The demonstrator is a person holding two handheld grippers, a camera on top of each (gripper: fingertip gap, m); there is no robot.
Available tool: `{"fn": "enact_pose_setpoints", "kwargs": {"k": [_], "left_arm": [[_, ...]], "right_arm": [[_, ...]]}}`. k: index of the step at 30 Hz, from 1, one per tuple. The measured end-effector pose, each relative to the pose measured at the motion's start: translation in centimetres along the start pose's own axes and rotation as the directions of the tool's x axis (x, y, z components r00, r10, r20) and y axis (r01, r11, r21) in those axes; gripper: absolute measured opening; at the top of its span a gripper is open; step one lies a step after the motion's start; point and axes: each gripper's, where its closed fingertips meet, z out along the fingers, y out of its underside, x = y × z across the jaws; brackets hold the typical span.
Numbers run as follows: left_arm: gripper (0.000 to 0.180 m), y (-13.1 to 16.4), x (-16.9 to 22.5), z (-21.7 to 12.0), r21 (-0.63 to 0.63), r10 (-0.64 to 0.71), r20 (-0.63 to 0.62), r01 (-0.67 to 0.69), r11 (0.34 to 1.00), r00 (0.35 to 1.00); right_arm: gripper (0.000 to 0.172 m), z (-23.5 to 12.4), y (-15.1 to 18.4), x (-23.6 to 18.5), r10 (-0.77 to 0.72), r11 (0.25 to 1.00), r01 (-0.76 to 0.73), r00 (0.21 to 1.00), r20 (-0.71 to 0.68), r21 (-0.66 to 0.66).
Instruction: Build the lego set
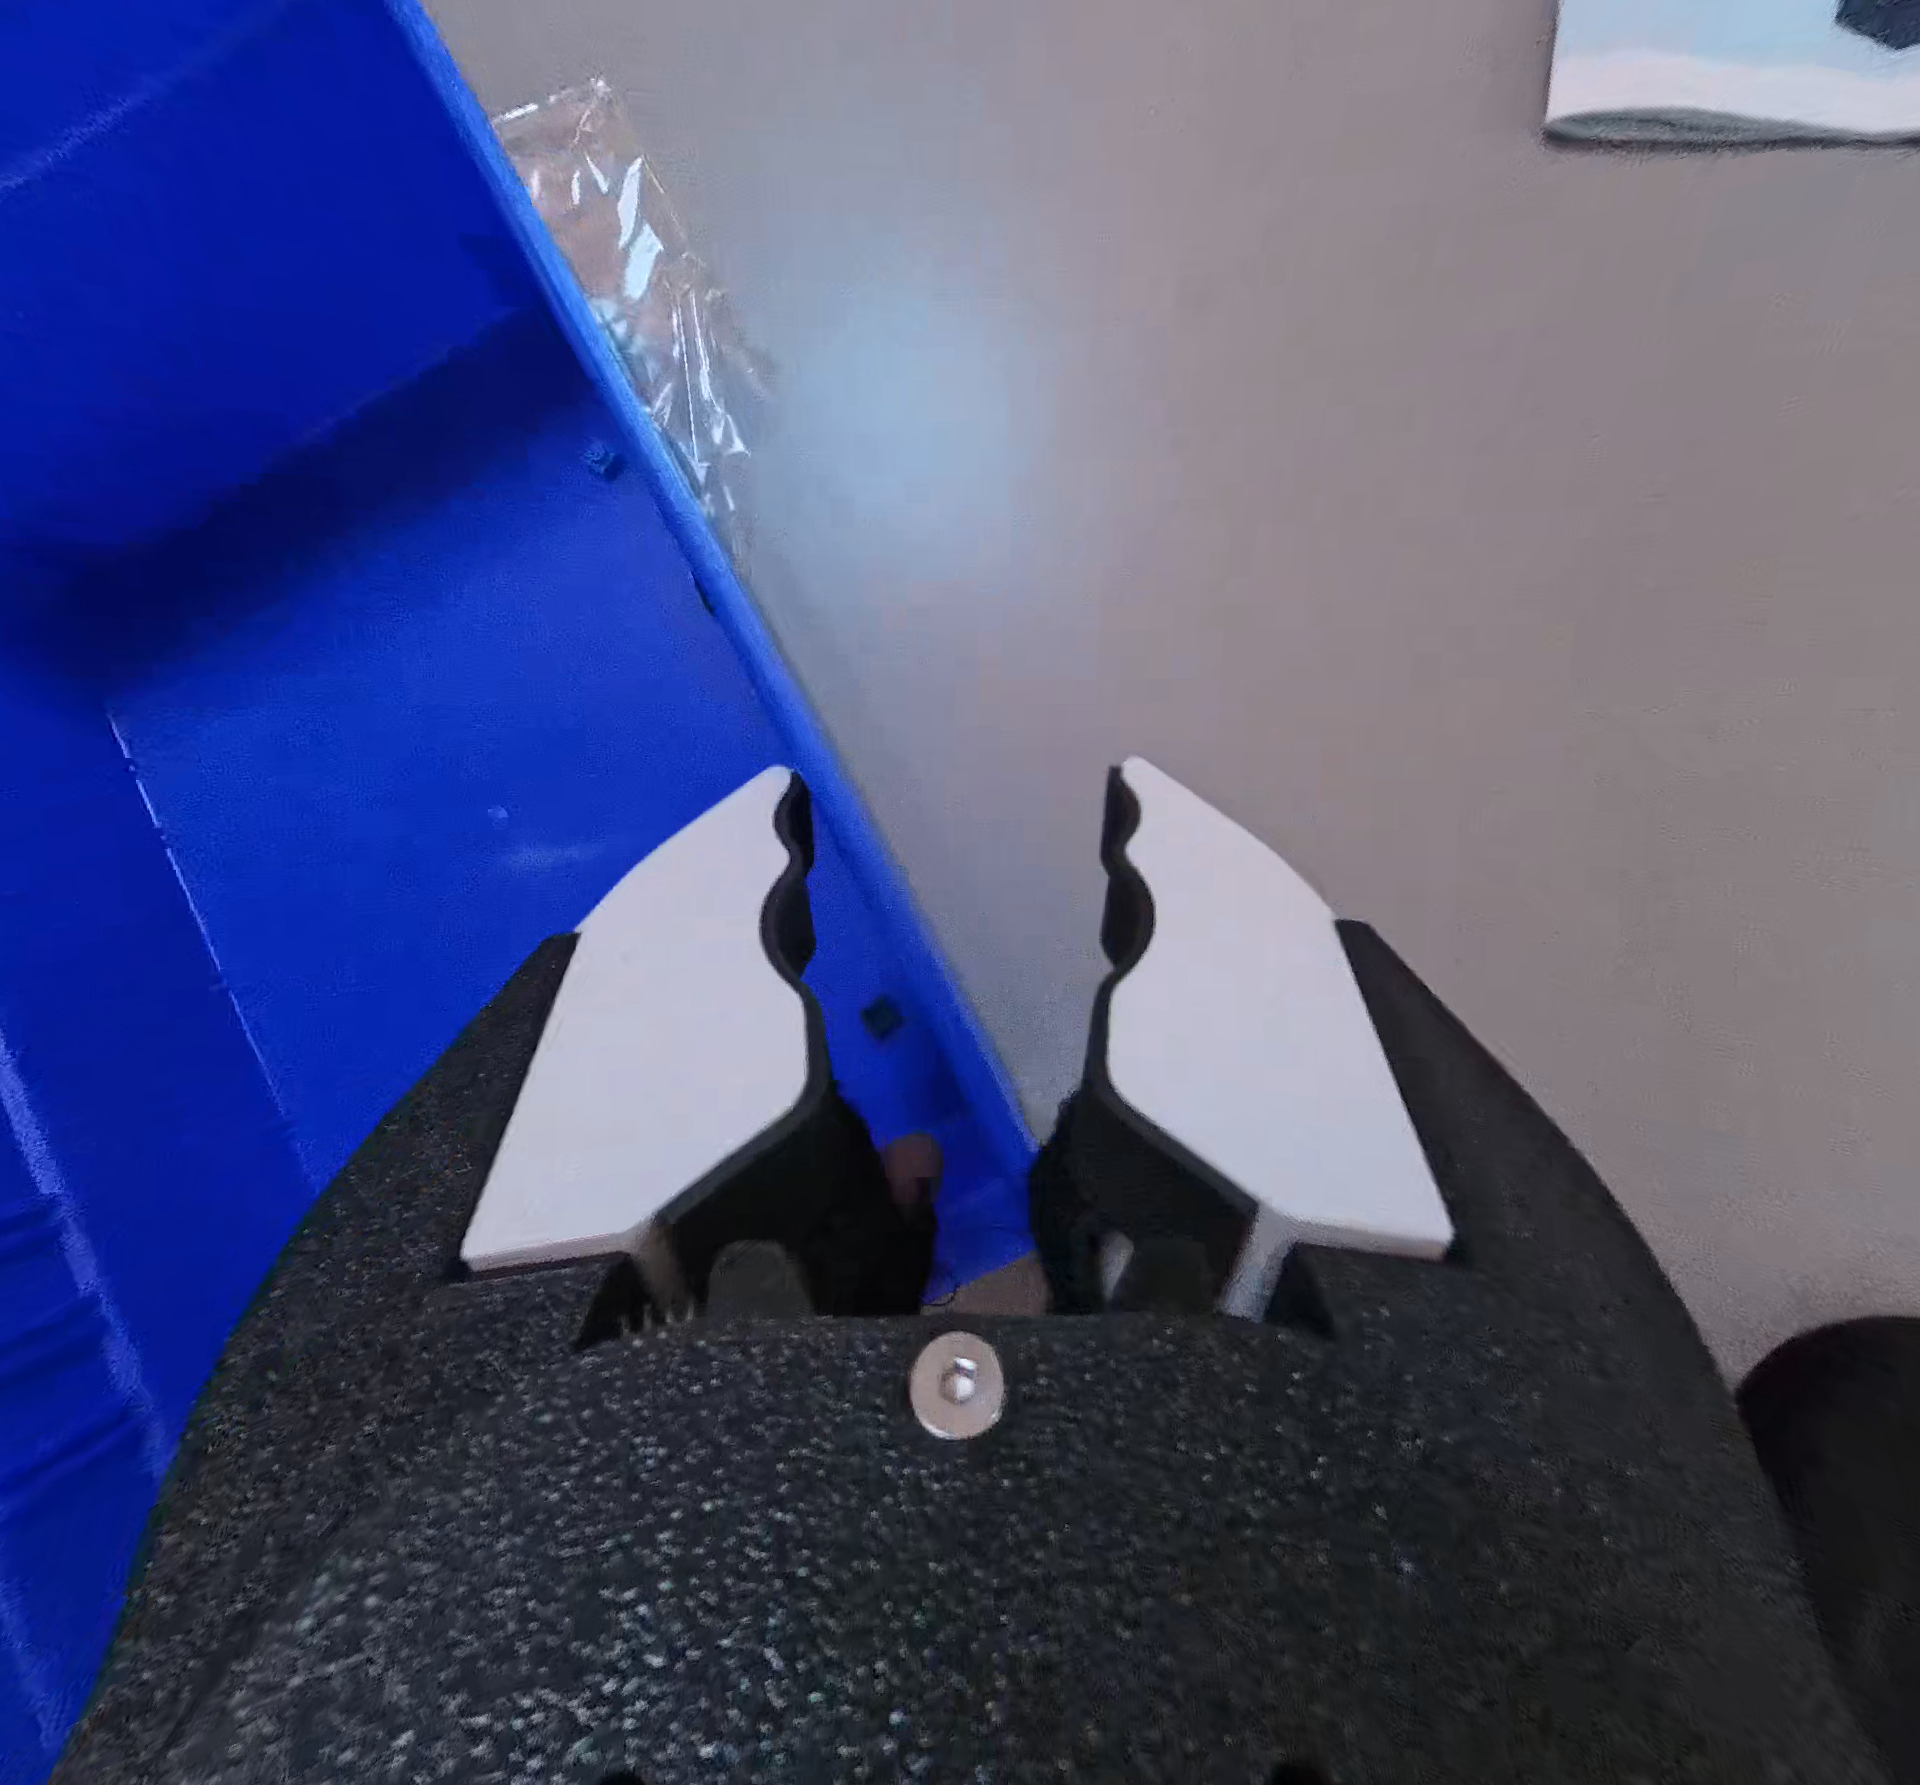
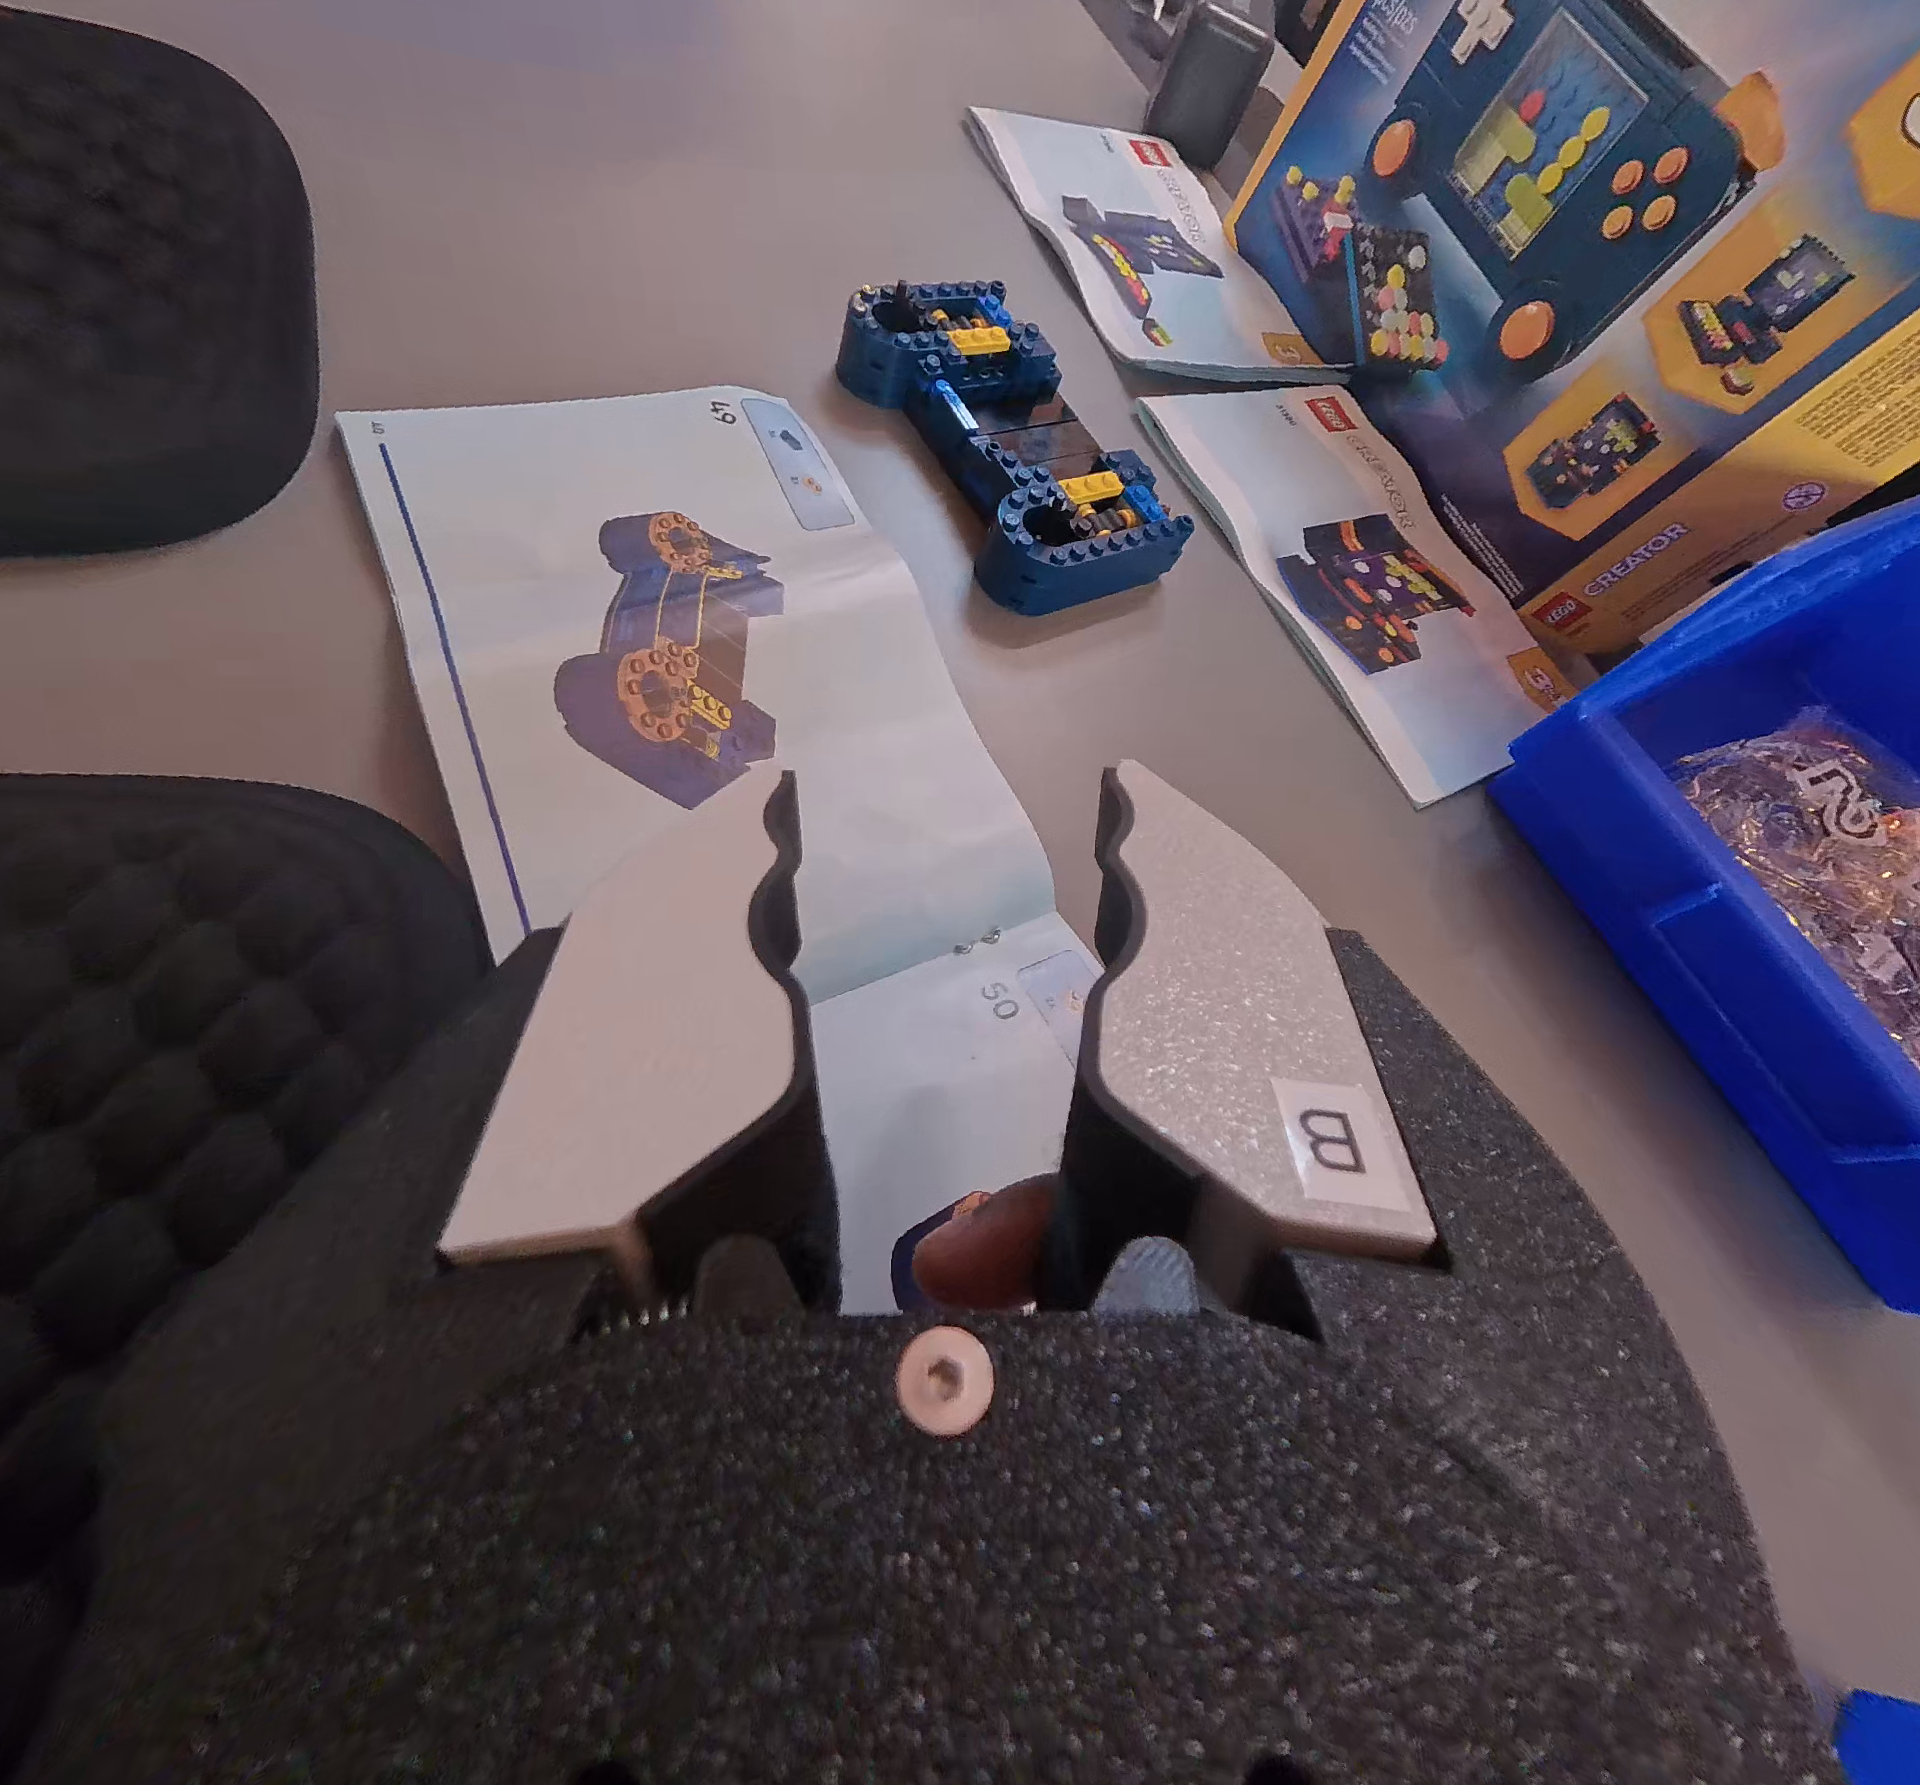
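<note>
Left view: my left gripper (image 1: 956,790) has its fingers spread, nothing pinched. The side wall of a blue bin (image 1: 416,696) runs up between them; the left finger (image 1: 727,862) sits over the bin's inside and looks close to the wall, though I cannot tell if it touches, and the right finger stands clear over the grey surface (image 1: 1351,592). The bin is cut off at the left and top edges, so its contents stay unseen. Behind its wall a clear plastic bag (image 1: 634,281) shows only in part. At the top right a booklet (image 1: 1745,21) is cropped by the frame; a dark shape (image 1: 1839,1486) at the lower right is too cut off to name.

Right view: my right gripper (image 2: 945,790) also has its fingers spread and bare, above an open manual (image 2: 727,696) whose near page is hidden by the gripper body. Beyond it lies a blue brick model (image 2: 1008,457), well apart from the fingers. Two closed booklets (image 2: 1351,572) and a toy box (image 2: 1610,229), cropped at the right, lie farther out. A blue bin (image 2: 1662,904) with bagged parts (image 2: 1829,831) is cut off at the right edge. Two black pads (image 2: 135,281) on the left are partly out of frame. Distant dark items at the top are blurred.
</note>
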Motion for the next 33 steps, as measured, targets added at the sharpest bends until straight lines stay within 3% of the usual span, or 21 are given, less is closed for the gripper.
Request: {"fn": "enact_pose_setpoints", "kwargs": {"k": [2,4,5,7,11,19,22,23,25,27,29,30,32,33], "left_arm": [[0.041,-0.4,-0.7,0.2,0.01,-0.005,0.025,0.005,1.0,1.0],[0.012,0.0,-3.3,-0.3,-0.01,0.067,0.191,-0.067,0.998,0.979],[0.006,0.1,-4.2,-0.7,-0.004,0.109,0.243,-0.112,0.994,0.964],[0.004,-0.2,-3.8,-1.0,0.088,0.074,0.174,-0.091,0.992,0.982],[0.008,-1.8,-4.7,-2.0,0.164,0.168,0.362,-0.24,0.957,0.917],[0.012,-7.3,-4.9,0.4,0.092,0.263,0.318,-0.305,0.948,0.911],[0.008,-6.4,-2.9,4.8,-0.079,0.192,0.086,-0.186,0.979,0.978],[0.015,-6.2,-2.2,5.7,-0.1,0.156,0.035,-0.152,0.983,0.987],[0.022,-7.6,-1.2,5.4,0.039,0.136,-0.009,-0.135,0.99,0.991],[0.047,-9.4,1.0,3.5,0.242,0.101,-0.207,-0.049,0.969,0.973],[0.046,-11.2,2.5,-0.5,0.423,0.128,-0.445,0.083,0.902,0.886],[0.047,-12.3,2.1,-3.0,0.529,0.165,-0.504,0.152,0.835,0.847],[0.041,-14.0,-1.9,-6.3,0.692,0.175,-0.437,0.205,0.692,0.882],[0.041,-14.3,-4.5,-6.2,0.716,0.154,-0.335,0.145,0.683,0.93]], "right_arm": [[0.053,-0.1,-0.1,0.0,0.001,1.0,-0.001,1.0,-0.002,0.012],[0.053,0.0,-0.1,-0.1,-0.007,1.0,0.007,1.0,-0.002,0.011],[0.053,0.1,-0.1,-0.1,-0.012,1.0,0.012,1.0,-0.003,0.009],[0.053,0.1,-0.2,-0.1,-0.016,1.0,0.016,1.0,-0.005,0.012],[0.053,-0.1,-0.4,0.3,-0.005,1.0,0.005,1.0,-0.011,0.023],[0.052,-0.3,-0.6,0.9,-0.002,1.0,0.003,1.0,-0.023,0.027],[0.052,0.0,-0.5,0.6,-0.002,1.0,0.002,1.0,-0.006,0.013],[0.053,0.0,-0.5,0.4,-0.001,1.0,0.001,1.0,0.005,0.008],[0.054,0.1,-0.4,0.3,-0.002,1.0,0.002,1.0,0.018,-0.012],[0.054,0.3,-0.4,0.4,-0.014,0.999,0.014,1.0,0.025,-0.03],[0.054,0.4,-0.5,0.6,-0.02,0.999,0.021,0.999,0.03,-0.038],[0.054,0.5,-0.6,0.6,-0.022,0.999,0.023,0.999,0.032,-0.039],[0.054,0.7,-0.9,0.6,-0.027,0.999,0.028,0.999,0.035,-0.039],[0.054,0.8,-0.9,0.6,-0.029,0.999,0.03,0.999,0.038,-0.039]]}}
